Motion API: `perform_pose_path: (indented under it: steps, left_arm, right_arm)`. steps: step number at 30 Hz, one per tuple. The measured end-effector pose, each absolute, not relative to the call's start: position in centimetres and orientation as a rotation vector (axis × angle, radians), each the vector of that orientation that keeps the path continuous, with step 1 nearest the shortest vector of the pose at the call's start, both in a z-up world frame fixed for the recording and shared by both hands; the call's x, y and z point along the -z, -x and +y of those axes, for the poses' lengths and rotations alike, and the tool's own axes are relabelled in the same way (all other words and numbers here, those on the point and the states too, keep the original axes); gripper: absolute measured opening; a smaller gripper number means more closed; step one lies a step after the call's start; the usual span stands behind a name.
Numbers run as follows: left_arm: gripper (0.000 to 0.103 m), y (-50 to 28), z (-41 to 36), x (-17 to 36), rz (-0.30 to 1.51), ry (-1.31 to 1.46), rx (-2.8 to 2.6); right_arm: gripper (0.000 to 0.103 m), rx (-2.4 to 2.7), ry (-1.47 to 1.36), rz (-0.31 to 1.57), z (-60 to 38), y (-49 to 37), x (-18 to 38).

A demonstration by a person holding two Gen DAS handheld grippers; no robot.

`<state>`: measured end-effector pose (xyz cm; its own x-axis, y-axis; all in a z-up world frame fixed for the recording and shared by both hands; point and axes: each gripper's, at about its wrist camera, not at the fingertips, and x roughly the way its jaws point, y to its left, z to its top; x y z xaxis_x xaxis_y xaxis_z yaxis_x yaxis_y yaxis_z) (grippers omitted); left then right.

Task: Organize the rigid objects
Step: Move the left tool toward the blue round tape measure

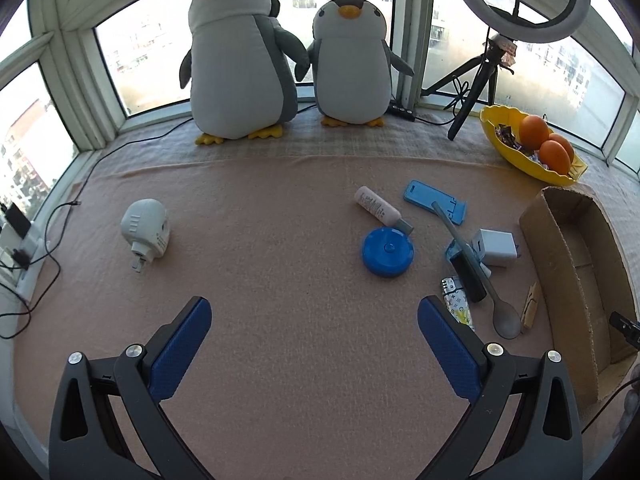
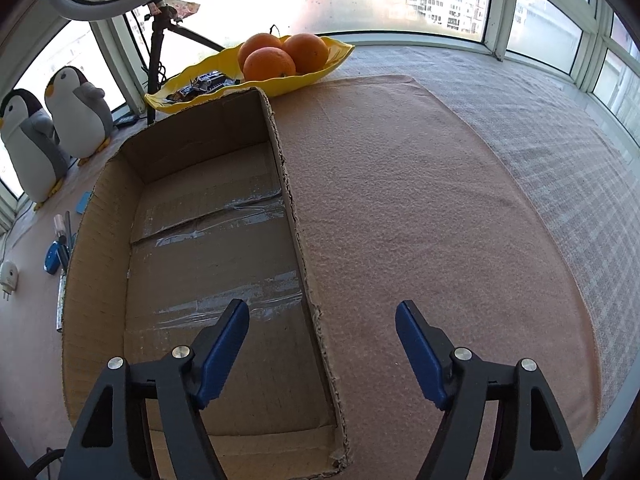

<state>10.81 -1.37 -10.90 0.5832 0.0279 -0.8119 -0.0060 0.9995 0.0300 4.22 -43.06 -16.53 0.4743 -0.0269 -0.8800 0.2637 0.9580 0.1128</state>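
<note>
Left wrist view: the left gripper (image 1: 314, 316) hangs released, tilted down over a fleecy pink blanket (image 1: 280, 320); a round blue case (image 1: 387, 252), a pale tube (image 1: 377, 205) with unreadable print and a grey spoon (image 1: 507, 322) lie scattered ahead. Right wrist view: the right gripper (image 2: 322, 320), jaws apart and empty, straddles the wall of a taped cardboard box (image 2: 100, 280).

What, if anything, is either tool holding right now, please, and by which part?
Nothing: the left tool and right tool both stand open and empty.
</note>
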Motion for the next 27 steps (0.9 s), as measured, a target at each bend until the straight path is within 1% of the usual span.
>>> perform_pose_path:
  steps: [2,3,4,6,8,10,11,12,14,17,22,24,27]
  left_arm:
    - [0.102,-11.8,-1.9,11.5,0.961,-0.019,0.000]
    - [0.099,-12.3,-2.1,11.9,0.971,-0.014,0.013]
    - [0.097,-12.7,-2.4,12.2,0.981,-0.013,0.023]
    - [0.097,-13.4,-2.9,12.9,0.998,-0.010,0.039]
    - [0.096,-14.1,-3.5,13.6,1.015,-0.003,0.054]
    - [0.093,-14.7,-3.9,14.1,1.026,0.007,0.068]
    - [0.088,-15.0,-4.0,14.3,1.029,0.008,0.070]
    - [0.086,-15.3,-4.2,14.5,1.033,0.010,0.072]
    - [0.086,-15.9,-4.5,15.1,1.044,0.016,0.068]
    - [0.080,-16.6,-4.7,15.7,1.056,0.019,0.071]
    - [0.080,-17.5,-5.5,16.7,1.077,0.010,0.082]
    - [0.077,-17.7,-5.6,17.0,1.083,0.013,0.076]
    - [0.077,-18.1,-5.6,17.5,1.092,0.015,0.068]
  right_arm:
    - [0.048,0.176,-0.263,1.078,-43.1,-4.2,16.9]
    - [0.045,0.176,-0.270,1.081,-43.2,-4.2,17.1]
    - [0.043,0.177,-0.276,1.084,-43.3,-4.2,17.2]
    - [0.036,0.176,-0.287,1.090,-43.3,-4.2,17.5]
    - [0.033,0.173,-0.295,1.090,-43.3,-4.3,17.7]
    - [0.033,0.174,-0.299,1.084,-43.3,-4.2,17.8]
    - [0.033,0.175,-0.301,1.082,-43.2,-4.2,17.8]
    - [0.032,0.175,-0.304,1.081,-43.2,-4.2,17.8]
    - [0.032,0.176,-0.307,1.078,-43.1,-4.3,17.9]
    - [0.033,0.176,-0.306,1.074,-43.1,-4.3,17.9]
    - [0.032,0.178,-0.298,1.072,-43.0,-4.3,17.8]
    - [0.032,0.179,-0.296,1.070,-42.9,-4.4,17.8]
    - [0.033,0.179,-0.293,1.068,-42.9,-4.3,17.8]
